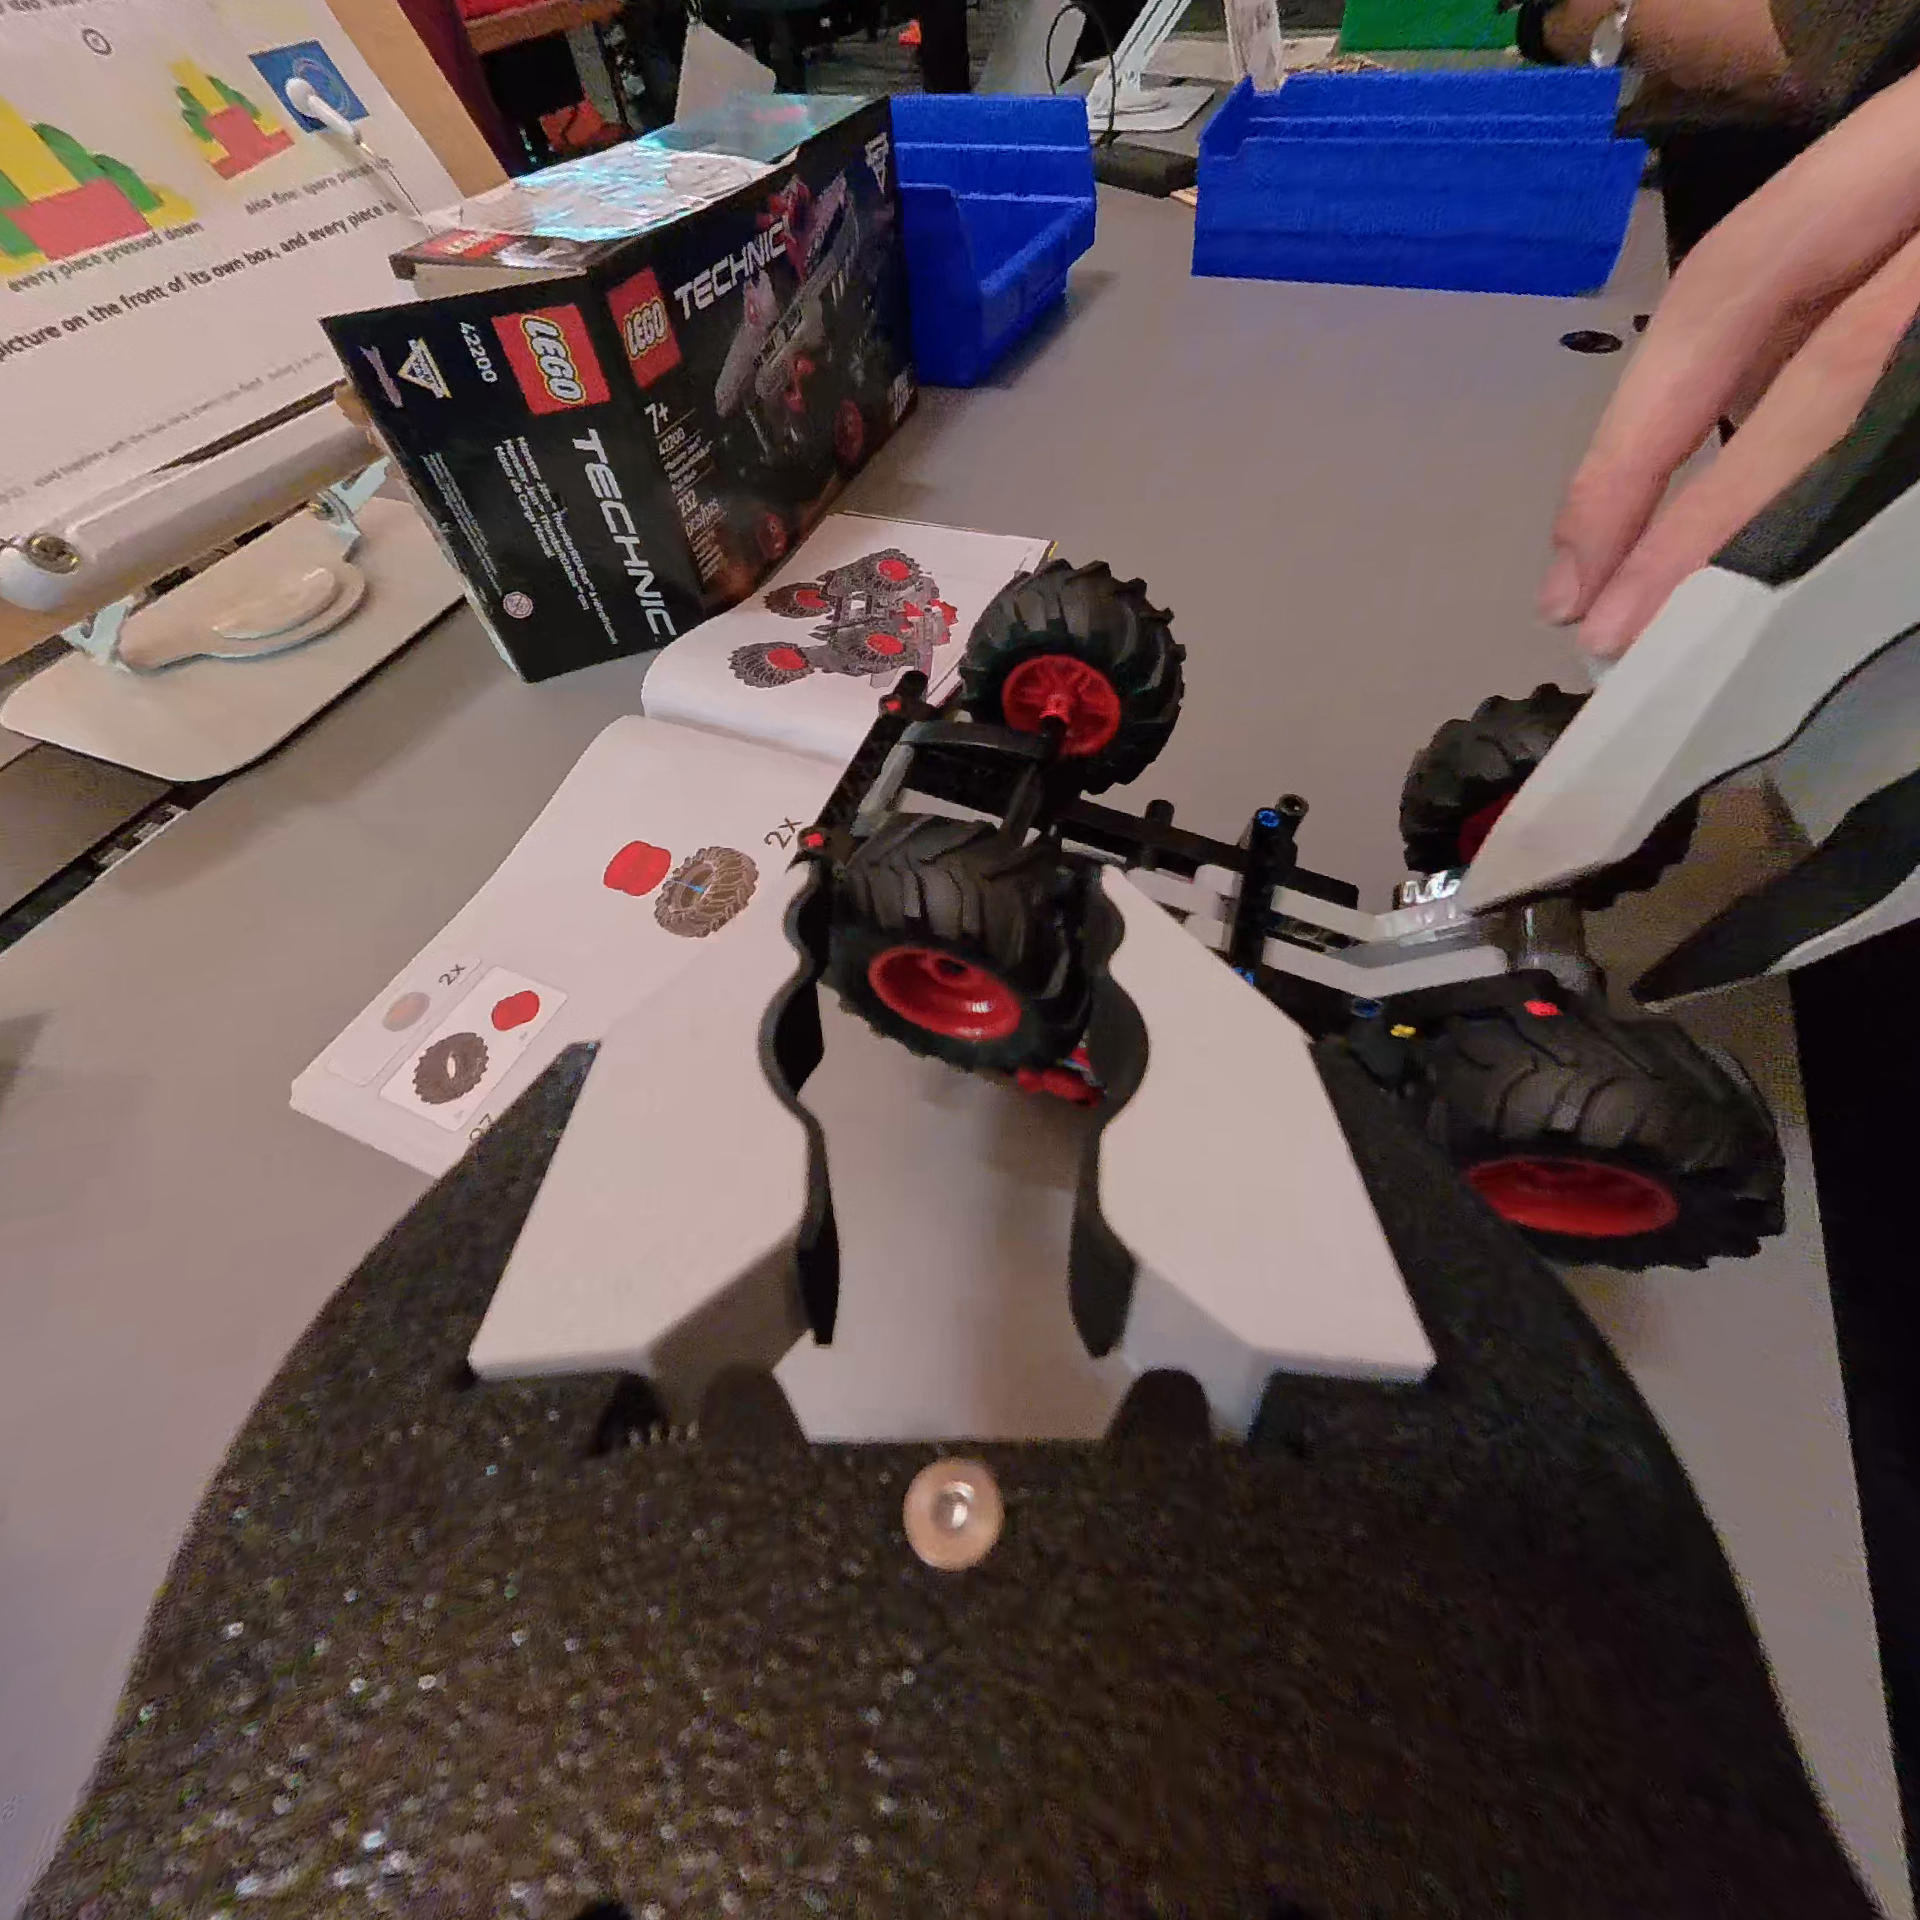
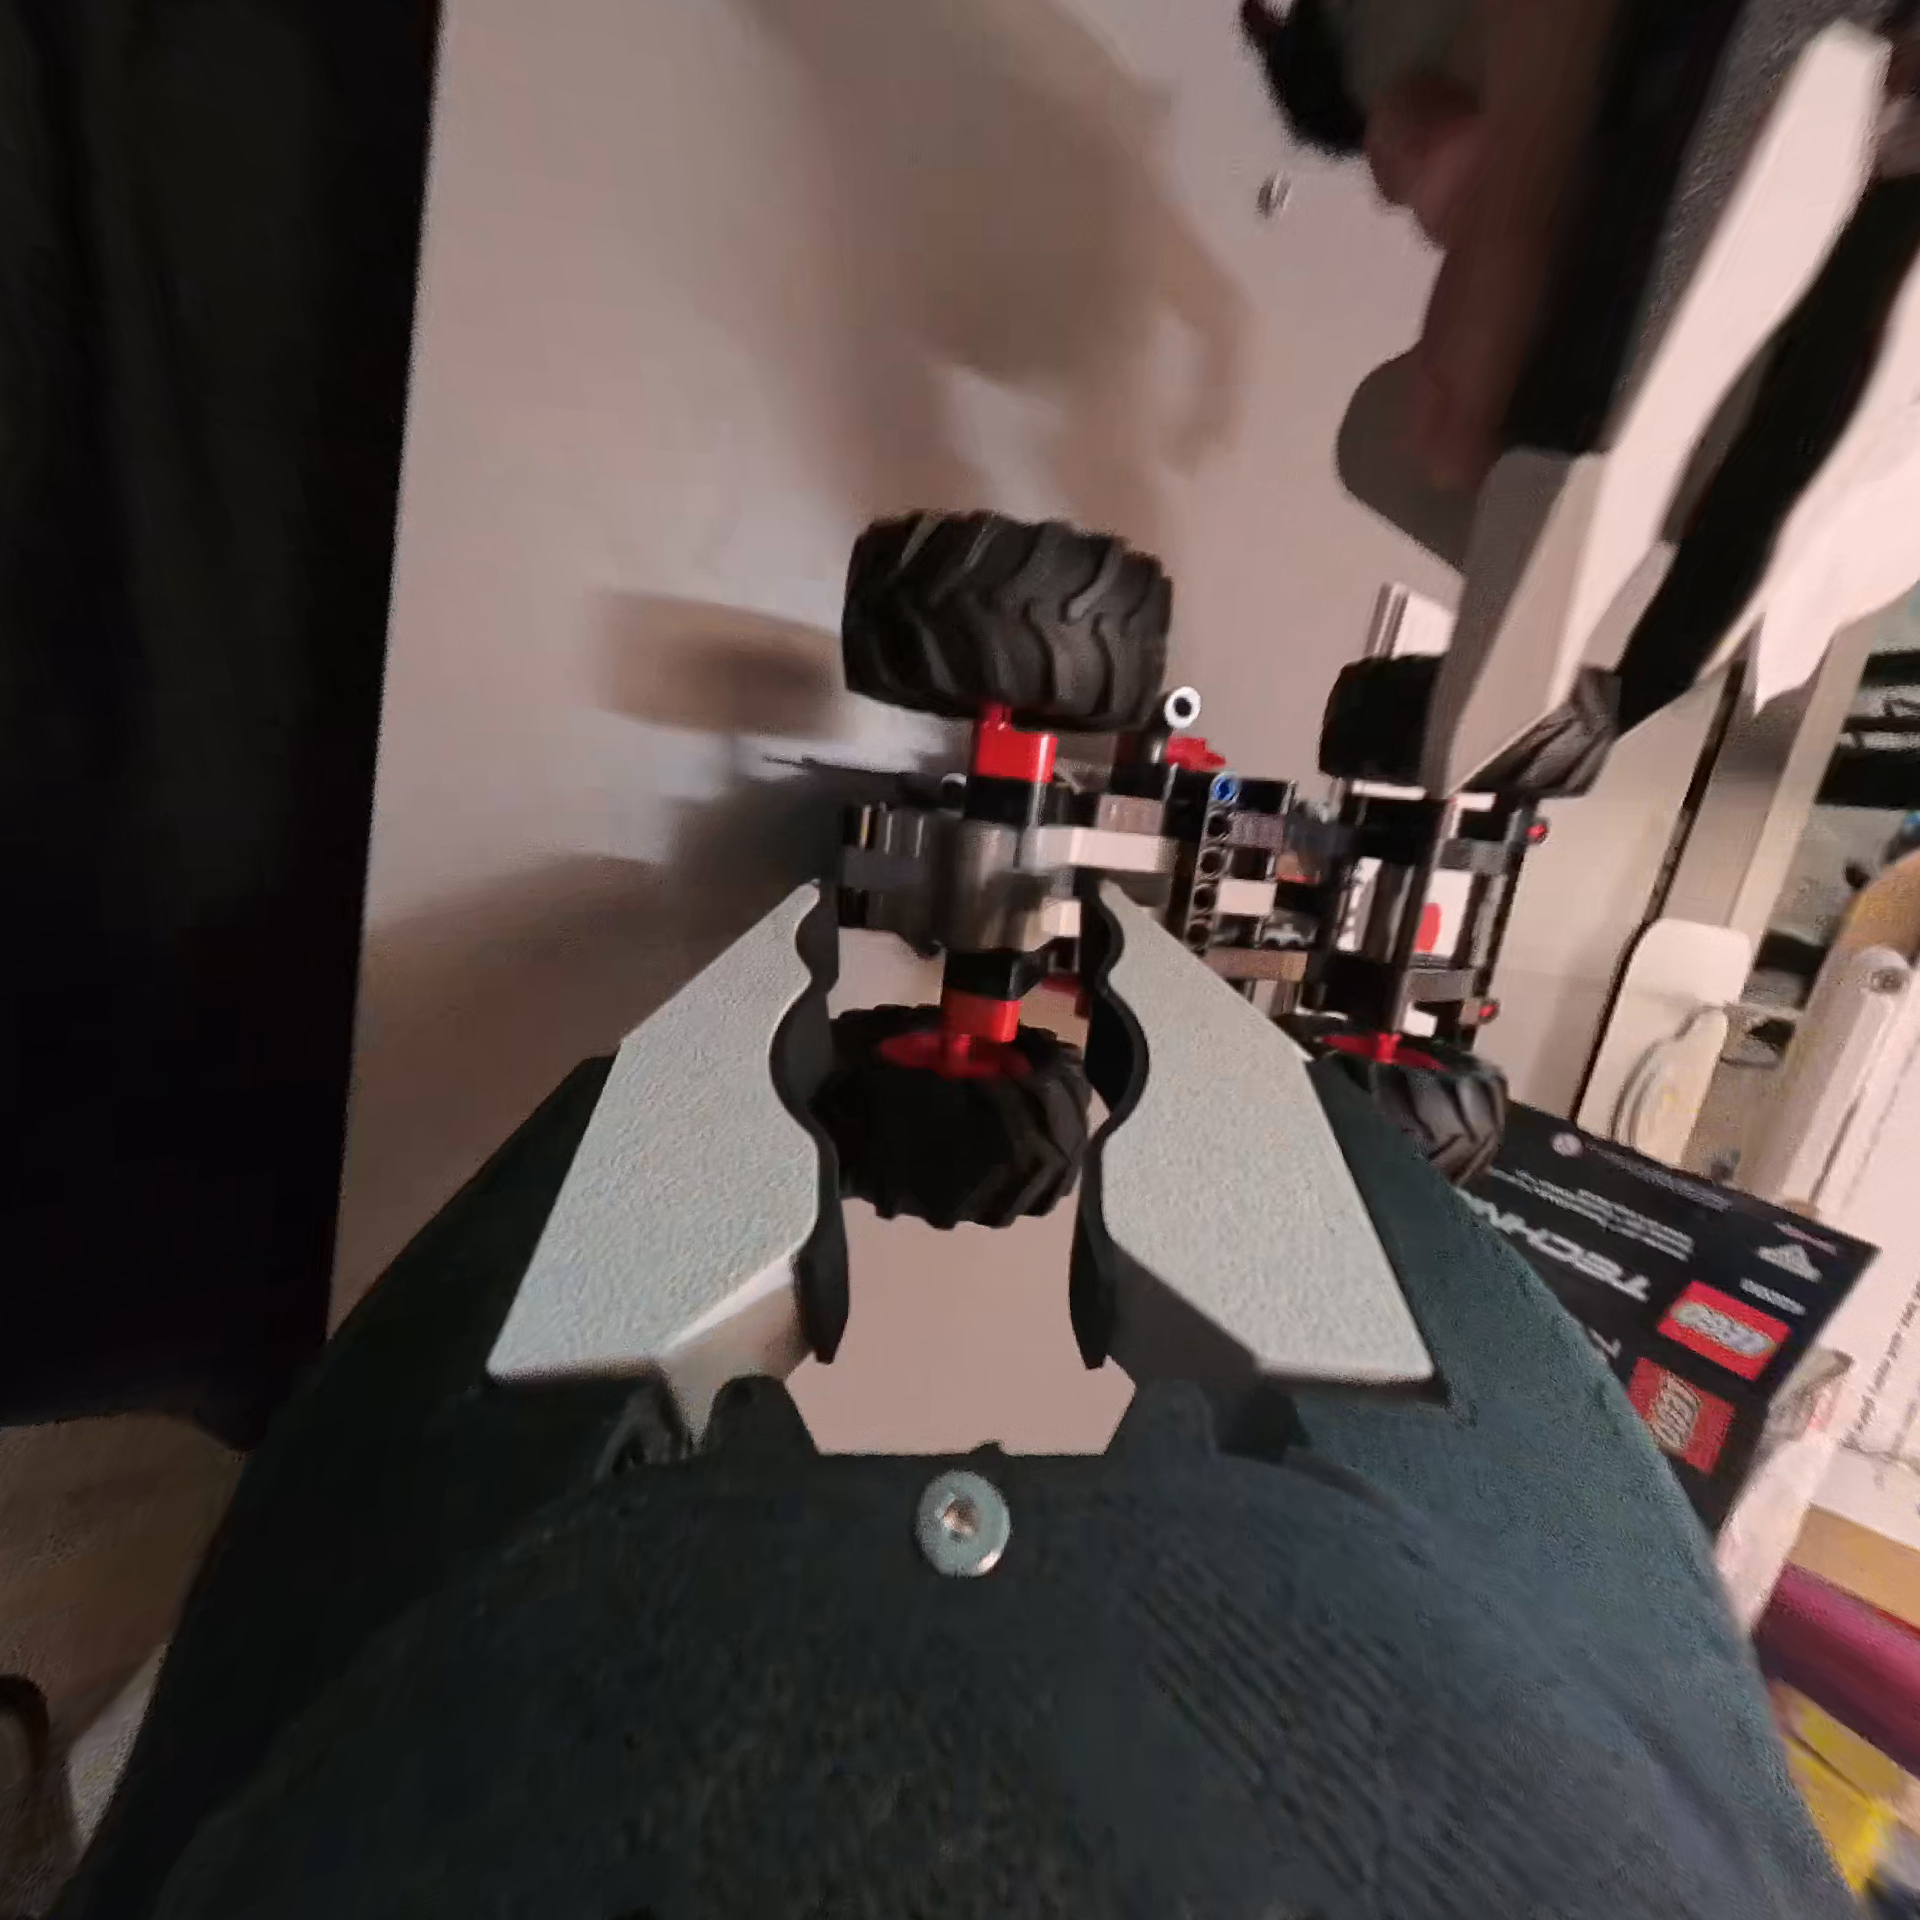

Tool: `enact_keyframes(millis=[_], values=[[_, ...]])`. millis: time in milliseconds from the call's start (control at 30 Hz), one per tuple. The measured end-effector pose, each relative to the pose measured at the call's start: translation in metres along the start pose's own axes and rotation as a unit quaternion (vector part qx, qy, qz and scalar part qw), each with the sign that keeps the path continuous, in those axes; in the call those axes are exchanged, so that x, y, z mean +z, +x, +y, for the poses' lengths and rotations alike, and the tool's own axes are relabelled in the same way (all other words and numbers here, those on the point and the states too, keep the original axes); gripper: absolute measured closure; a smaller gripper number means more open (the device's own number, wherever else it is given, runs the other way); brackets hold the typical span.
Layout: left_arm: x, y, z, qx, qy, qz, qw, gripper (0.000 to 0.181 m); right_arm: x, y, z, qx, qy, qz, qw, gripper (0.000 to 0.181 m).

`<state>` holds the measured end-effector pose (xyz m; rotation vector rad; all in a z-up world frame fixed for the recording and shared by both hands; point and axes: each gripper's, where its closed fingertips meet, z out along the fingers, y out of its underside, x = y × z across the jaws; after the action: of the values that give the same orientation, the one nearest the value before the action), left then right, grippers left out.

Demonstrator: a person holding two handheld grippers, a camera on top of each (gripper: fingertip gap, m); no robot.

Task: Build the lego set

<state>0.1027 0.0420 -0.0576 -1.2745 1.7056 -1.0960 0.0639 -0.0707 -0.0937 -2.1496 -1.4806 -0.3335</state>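
Black-and-red chassis with all four wheels on, held off the grey table between both claws. Left gripper clamped on one wheel; right gripper closed on the frame's far end. Judged about midway: rolling frame done, bodywork apparently lacking. Count: four tyres, two grippers, one box, one open manual, two blue bins.
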Motion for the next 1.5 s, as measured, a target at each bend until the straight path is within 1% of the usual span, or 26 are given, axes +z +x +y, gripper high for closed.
enact_keyframes(millis=[33,100,133,200,300,367,433,533,667,867,933,967,1000,1033,1067,1100,1133,1167,1200,1233,1267,1333,1500], values=[[0.000,0.001,0.000,-0.001,0.001,-0.002,1.000,0.135,0.005,-0.002,0.004,-0.007,-0.014,0.009,1.000,0.134],[-0.001,0.002,0.000,-0.002,-0.001,-0.004,1.000,0.135,0.015,-0.006,0.004,-0.020,-0.018,0.040,0.999,0.129],[-0.002,0.003,0.001,0.000,-0.003,-0.003,1.000,0.135,0.019,-0.007,0.006,-0.029,-0.026,0.062,0.997,0.123],[-0.005,0.008,-0.001,0.004,0.001,0.006,1.000,0.134,0.024,-0.005,0.014,-0.060,-0.062,0.114,0.990,0.127],[-0.005,0.011,-0.002,0.014,-0.007,0.007,1.000,0.134,0.033,0.000,0.020,-0.077,-0.083,0.186,0.976,0.118],[-0.004,0.011,-0.002,0.025,-0.013,0.003,1.000,0.134,0.033,0.005,0.024,-0.088,-0.095,0.233,0.964,0.113],[-0.004,0.012,-0.002,0.025,-0.016,0.006,1.000,0.133,0.032,0.008,0.030,-0.102,-0.114,0.266,0.952,0.112],[-0.003,0.012,-0.002,0.024,-0.013,0.007,1.000,0.132,0.032,0.010,0.028,-0.106,-0.098,0.289,0.946,0.110],[0.000,0.012,-0.003,0.020,-0.005,0.012,1.000,0.131,0.034,0.013,0.027,-0.118,-0.073,0.298,0.944,0.107],[0.004,0.011,-0.002,0.033,0.001,0.013,0.999,0.129,0.032,0.012,0.029,-0.105,-0.058,0.293,0.949,0.107],[0.005,0.019,0.001,0.058,-0.011,0.027,0.998,0.120,0.030,0.012,0.033,-0.086,-0.062,0.282,0.954,0.106],[-0.002,0.032,0.000,0.094,-0.015,0.051,0.994,0.102,0.029,0.011,0.034,-0.087,-0.061,0.273,0.956,0.106],[-0.015,0.055,-0.002,0.131,-0.016,0.102,0.986,0.125,0.027,0.009,0.032,-0.088,-0.056,0.268,0.958,0.107],[-0.033,0.089,-0.002,0.139,-0.021,0.194,0.971,0.148,0.026,0.009,0.031,-0.072,-0.050,0.264,0.961,0.110],[-0.049,0.117,0.001,0.133,-0.035,0.274,0.952,0.146,0.028,0.005,0.030,-0.053,-0.037,0.247,0.967,0.114],[-0.054,0.127,0.005,0.139,-0.052,0.293,0.944,0.144,0.029,0.004,0.028,-0.041,-0.027,0.237,0.970,0.115],[-0.052,0.123,0.006,0.151,-0.055,0.274,0.948,0.139,0.029,0.005,0.029,-0.046,-0.029,0.239,0.970,0.115],[-0.051,0.117,0.003,0.153,-0.040,0.254,0.954,0.143,0.029,0.004,0.029,-0.058,-0.029,0.240,0.969,0.115],[-0.051,0.111,-0.004,0.138,-0.015,0.243,0.960,0.137,0.029,0.003,0.028,-0.062,-0.027,0.239,0.969,0.115],[-0.052,0.105,-0.013,0.111,0.013,0.234,0.966,0.134,0.029,0.003,0.028,-0.064,-0.027,0.241,0.968,0.115],[-0.053,0.098,-0.020,0.084,0.039,0.228,0.969,0.133,0.028,0.002,0.029,-0.063,-0.026,0.242,0.968,0.115],[-0.054,0.086,-0.027,0.052,0.072,0.217,0.972,0.132,0.027,0.001,0.029,-0.060,-0.025,0.242,0.968,0.115],[-0.043,0.065,-0.021,0.027,0.082,0.191,0.978,0.131,0.026,-0.003,0.033,-0.050,-0.021,0.233,0.971,0.115]])
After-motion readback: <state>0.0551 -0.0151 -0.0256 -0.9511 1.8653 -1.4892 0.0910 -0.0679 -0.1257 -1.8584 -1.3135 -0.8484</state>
